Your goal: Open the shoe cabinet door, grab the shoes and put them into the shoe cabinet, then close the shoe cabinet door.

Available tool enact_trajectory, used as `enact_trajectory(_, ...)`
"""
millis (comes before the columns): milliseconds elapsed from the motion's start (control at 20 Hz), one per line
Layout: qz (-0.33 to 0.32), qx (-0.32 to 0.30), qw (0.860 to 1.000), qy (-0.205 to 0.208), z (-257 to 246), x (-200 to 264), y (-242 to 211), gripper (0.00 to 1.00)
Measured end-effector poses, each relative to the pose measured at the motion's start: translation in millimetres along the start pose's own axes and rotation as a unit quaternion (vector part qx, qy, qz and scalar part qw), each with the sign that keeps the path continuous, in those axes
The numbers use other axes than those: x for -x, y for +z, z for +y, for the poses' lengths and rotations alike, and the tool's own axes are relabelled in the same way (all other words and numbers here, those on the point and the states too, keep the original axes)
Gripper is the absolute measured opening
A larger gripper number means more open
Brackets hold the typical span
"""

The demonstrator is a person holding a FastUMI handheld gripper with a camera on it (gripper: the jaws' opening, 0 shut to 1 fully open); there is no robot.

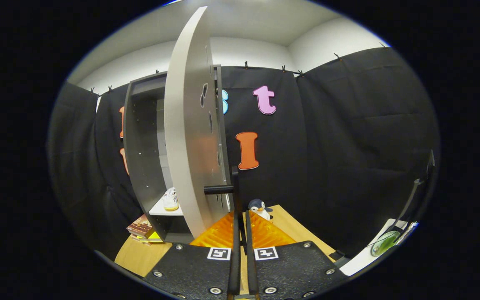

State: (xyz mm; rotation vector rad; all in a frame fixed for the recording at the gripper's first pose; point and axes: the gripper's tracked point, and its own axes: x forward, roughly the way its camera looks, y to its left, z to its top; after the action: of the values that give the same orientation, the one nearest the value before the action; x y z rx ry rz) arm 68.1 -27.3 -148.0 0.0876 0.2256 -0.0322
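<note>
1. Because the shoe point(170, 200) already sits on a shelf inside the cabinet point(142, 158), closing seems to be the step left.
2. The door point(188, 125) stands swung open, edge-on, rising tall just ahead and to the left of the gripper point(242, 216).
3. A dark handle bar point(219, 190) juts from the door's lower part toward the fingers, and its tip looks to touch or pass behind them.
4. The fingers are pressed nearly together, gripping nothing that can be made out.
5. Beyond them stands a toy penguin point(260, 207) on the wooden table point(140, 256).
</note>
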Motion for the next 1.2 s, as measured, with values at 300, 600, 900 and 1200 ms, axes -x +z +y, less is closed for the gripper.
enact_trajectory(300, -0.003, 0.053, 0.998, -0.028, -11.1, 13.8, 0.7, 0.1)
enact_trajectory(600, 0.039, 0.062, 0.994, -0.081, -30.1, 68.2, -55.1, 0.3)
enact_trajectory(900, 0.087, 0.008, 0.991, -0.103, -5.4, 100.1, -127.8, 0.33)
enact_trajectory(1200, 0.125, -0.023, 0.989, -0.075, 51.2, 98.4, -195.7, 0.33)
